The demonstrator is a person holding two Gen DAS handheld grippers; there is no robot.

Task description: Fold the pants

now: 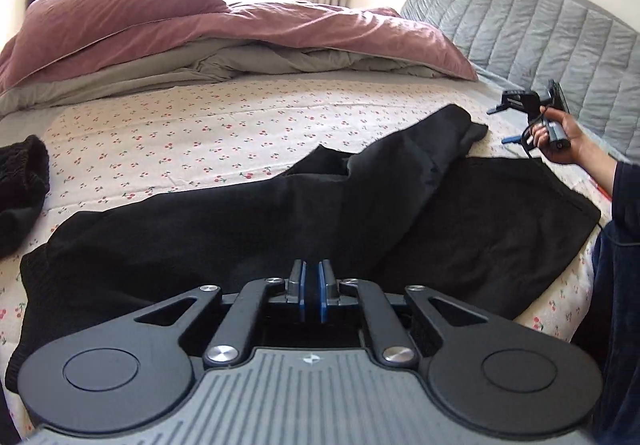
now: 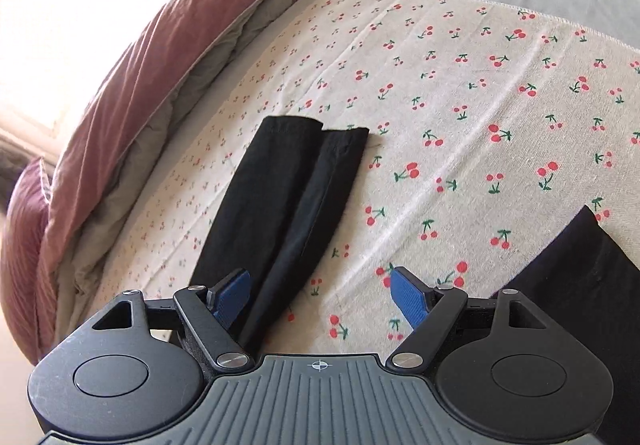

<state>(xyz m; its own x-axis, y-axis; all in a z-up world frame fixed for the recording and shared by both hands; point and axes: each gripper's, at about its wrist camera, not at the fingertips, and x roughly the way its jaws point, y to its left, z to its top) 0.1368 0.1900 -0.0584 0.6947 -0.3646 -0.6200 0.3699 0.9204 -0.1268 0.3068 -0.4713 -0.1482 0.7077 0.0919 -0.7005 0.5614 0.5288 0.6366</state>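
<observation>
Black pants point(image 1: 280, 229) spread across cherry-print sheet point(image 1: 160, 141), left gripper point(image 1: 312, 285) pressed together above them at 6 o'clock, right gripper point(image 2: 320, 293) spread wide over one leg, pink duvet point(image 1: 160, 29) at 12 o'clock

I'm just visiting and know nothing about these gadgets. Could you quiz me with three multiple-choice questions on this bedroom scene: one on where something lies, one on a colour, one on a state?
1. Where do the black fabric pants lie?
A. on the cherry-print bed sheet
B. on the floor
C. on a chair

2. What colour is the crumpled duvet at the far side of the bed?
A. green
B. dusty pink
C. yellow

3. How do the right gripper fingers stand?
A. spread apart
C. clamped on a pillow
B. pressed together

Answers: 1 A, sheet shows all around them; 2 B, pink over a grey lining; 3 A, sheet visible between its blue pads.
</observation>
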